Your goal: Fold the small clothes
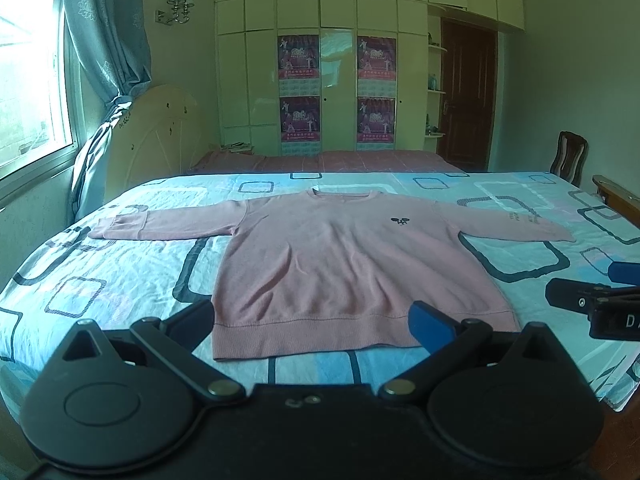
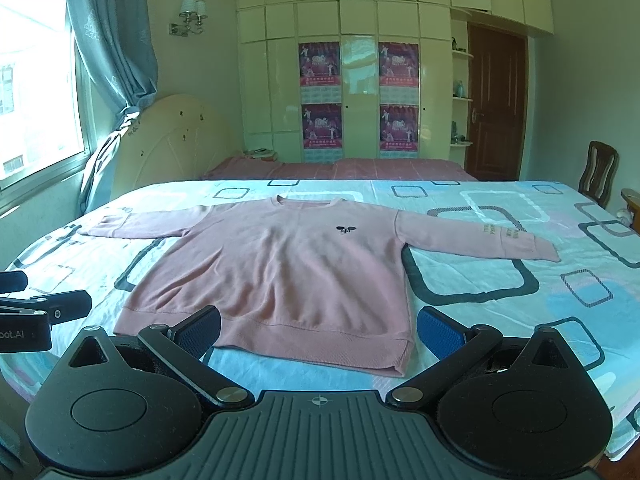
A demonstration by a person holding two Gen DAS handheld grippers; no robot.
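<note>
So nothing's folded yet, as far as I can see. The sweater (image 1: 336, 264) lies flat on the bed (image 1: 120, 280), front up, collar toward the far side, hem nearest the cameras, both sleeves stretched straight out to the sides. It looks pretty smooth already, just some soft wrinkles across the body.

Left gripper (image 1: 312, 320) hovers low by the hem with its fingers spread wide, holding nothing. Right gripper (image 2: 318, 330) is the same deal, spread and empty, a bit off toward the hem's right corner. Whether either one touches the fabric I can't really tell, but neither is pinching it.

My read: the laying-out part is done and all the actual folding is left, so sleeves in, then the body over. Probably first grab is a sleeve or a hem corner, but that's just a guess.
</note>
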